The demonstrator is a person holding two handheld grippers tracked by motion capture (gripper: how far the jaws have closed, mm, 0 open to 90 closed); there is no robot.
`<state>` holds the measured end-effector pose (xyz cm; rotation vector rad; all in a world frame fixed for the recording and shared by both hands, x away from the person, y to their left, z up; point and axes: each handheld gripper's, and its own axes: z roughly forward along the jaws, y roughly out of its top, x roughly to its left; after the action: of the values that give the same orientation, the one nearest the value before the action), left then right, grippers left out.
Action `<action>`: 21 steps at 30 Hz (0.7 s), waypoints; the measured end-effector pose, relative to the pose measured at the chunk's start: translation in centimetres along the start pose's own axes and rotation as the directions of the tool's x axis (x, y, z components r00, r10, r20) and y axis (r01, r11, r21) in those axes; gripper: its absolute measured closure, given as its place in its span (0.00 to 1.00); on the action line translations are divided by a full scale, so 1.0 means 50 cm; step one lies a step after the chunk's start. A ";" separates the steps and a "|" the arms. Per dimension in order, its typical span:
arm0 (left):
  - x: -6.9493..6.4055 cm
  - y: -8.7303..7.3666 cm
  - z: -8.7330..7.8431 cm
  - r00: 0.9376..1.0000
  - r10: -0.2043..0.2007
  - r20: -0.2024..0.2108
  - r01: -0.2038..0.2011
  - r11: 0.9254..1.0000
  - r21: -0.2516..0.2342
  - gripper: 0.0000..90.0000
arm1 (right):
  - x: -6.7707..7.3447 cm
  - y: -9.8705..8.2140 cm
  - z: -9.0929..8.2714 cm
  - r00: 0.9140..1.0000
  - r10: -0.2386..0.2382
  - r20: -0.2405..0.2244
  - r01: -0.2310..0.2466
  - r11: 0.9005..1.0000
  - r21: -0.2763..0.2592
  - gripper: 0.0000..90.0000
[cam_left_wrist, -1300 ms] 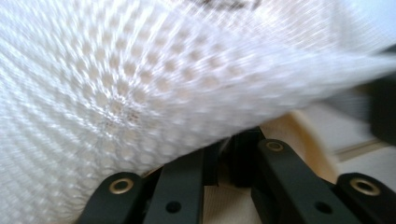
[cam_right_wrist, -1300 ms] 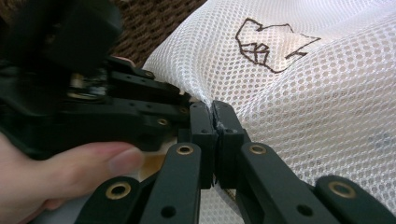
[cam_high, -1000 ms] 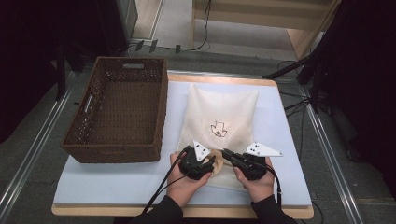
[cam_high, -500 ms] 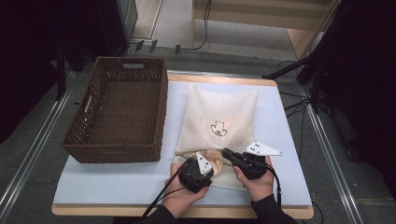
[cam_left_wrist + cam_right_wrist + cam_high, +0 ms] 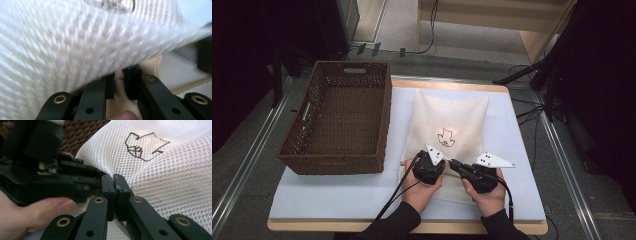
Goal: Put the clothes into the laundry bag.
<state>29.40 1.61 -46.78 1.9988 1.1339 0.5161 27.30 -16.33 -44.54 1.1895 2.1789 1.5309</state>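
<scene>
A white mesh bag (image 5: pixel 452 115) with a brown line drawing (image 5: pixel 143 146) lies on the pale blue mat. Both grippers meet at its near edge. My right gripper (image 5: pixel 453 164) is shut on a fold of the mesh, its pads pressed together (image 5: pixel 115 187). My left gripper (image 5: pixel 441 165) reaches in beside it from the left (image 5: pixel 75 182). Its jaws have just been closing, and a cream strip of the bag's hem (image 5: pixel 119 78) fills the narrow gap between them (image 5: pixel 119 82). Lifted mesh (image 5: pixel 75 45) hangs blurred over the left jaws.
A dark wicker basket (image 5: pixel 339 117) stands on the left of the mat, close to the bag's left side. Bare blue mat (image 5: pixel 337 195) lies in front of the basket. Cables trail from both grippers toward the near table edge.
The left hand drew back toward the near edge, then moved forward and right to the bag's hem next to the right gripper. The right hand kept still.
</scene>
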 end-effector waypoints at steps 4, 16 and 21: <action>-0.008 -0.010 -0.018 0.995 0.068 0.072 -0.069 0.998 0.009 0.71 | -0.006 -0.001 -0.001 1.000 0.009 0.002 -0.009 1.000 -0.002 0.98; 0.037 -0.074 -0.100 0.990 0.053 0.130 -0.061 0.997 0.056 0.56 | -0.008 0.002 0.001 1.000 0.009 0.010 -0.009 1.000 -0.007 0.98; 0.023 -0.066 -0.075 0.995 0.042 0.090 -0.051 0.994 0.094 0.64 | -0.003 0.003 0.005 1.000 0.006 0.009 -0.006 1.000 -0.005 0.98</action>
<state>25.75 5.22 -47.06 2.1135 1.0785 0.3994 27.62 -16.26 -44.53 1.2008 2.1660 1.5292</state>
